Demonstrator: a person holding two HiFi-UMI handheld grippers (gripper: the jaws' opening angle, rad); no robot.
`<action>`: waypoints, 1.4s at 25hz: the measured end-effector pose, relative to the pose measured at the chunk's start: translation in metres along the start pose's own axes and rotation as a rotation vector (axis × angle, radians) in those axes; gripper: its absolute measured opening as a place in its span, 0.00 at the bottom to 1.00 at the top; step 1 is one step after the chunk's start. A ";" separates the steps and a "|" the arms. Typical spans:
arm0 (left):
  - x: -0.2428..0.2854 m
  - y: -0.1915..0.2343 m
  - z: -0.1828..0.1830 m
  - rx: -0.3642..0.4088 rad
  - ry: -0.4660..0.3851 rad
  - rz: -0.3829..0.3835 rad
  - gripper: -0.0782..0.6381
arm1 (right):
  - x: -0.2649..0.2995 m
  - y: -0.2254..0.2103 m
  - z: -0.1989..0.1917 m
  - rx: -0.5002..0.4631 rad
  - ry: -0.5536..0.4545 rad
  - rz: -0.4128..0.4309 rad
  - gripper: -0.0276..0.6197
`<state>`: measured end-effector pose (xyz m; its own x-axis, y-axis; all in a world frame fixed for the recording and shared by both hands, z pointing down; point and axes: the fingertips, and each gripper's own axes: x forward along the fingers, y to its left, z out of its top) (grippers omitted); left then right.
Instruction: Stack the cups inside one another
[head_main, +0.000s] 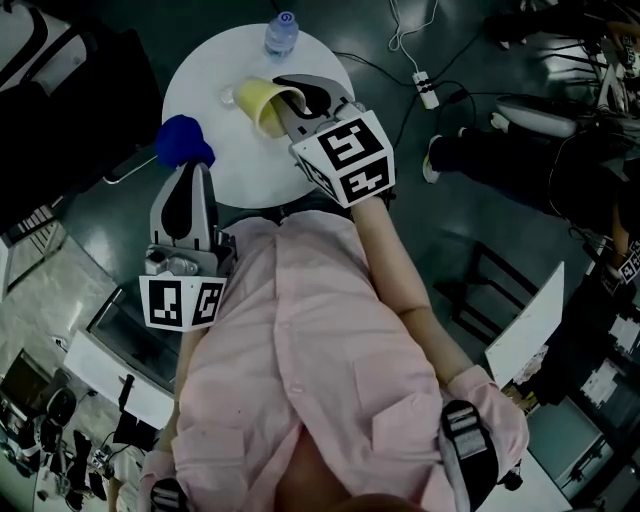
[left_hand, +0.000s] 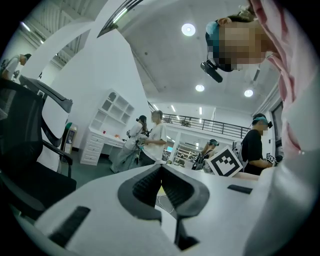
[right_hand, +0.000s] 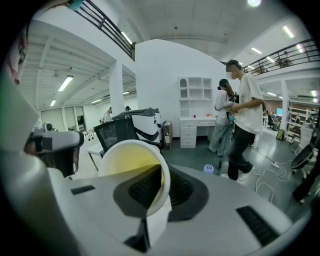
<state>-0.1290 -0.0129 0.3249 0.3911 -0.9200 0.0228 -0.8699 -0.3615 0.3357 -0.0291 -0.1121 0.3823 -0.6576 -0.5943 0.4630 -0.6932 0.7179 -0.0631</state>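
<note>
- Currently, seen from the head camera, a person in a pale pink shirt stands over a small round white table (head_main: 205, 60), holding a gripper in each hand.
- The right gripper (head_main: 300, 100) holds the yellow cup (head_main: 258, 102) tipped on its side above the table. Its own camera shows the jaws pinching the cup's wall at the rim, one jaw inside the mouth and one outside.
- The left gripper (head_main: 189, 178) hangs at the table's near-left edge. Its jaws are pressed together at the tips with nothing between them.
- A blue cup (head_main: 183, 142) sits just beyond the left gripper's tip, at the table's left edge (whether it touches the gripper cannot be told). It does not appear in the left gripper view.
- A water bottle (head_main: 282, 32) stands at the far edge of the table, apart from both cups.
- Step in hand, as a judgement: one cup is lifted and carried, and nesting is not yet done.
- The next move likely calls for turning the yellow cup to line up its axis with the blue cup, then lowering one into the other. The left gripper may need to steady the blue cup near the edge.
</note>
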 end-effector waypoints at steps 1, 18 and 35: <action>0.001 -0.001 0.000 -0.003 -0.001 0.001 0.13 | 0.000 -0.002 -0.001 0.004 0.004 0.003 0.10; 0.010 0.015 0.000 -0.011 -0.007 0.011 0.13 | 0.012 -0.024 -0.019 0.069 0.073 -0.026 0.11; 0.011 0.028 0.003 -0.041 -0.016 0.031 0.13 | 0.051 -0.009 -0.027 0.042 0.138 0.053 0.10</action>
<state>-0.1497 -0.0335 0.3320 0.3588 -0.9332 0.0185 -0.8683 -0.3265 0.3734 -0.0486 -0.1395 0.4302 -0.6488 -0.4981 0.5753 -0.6723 0.7294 -0.1267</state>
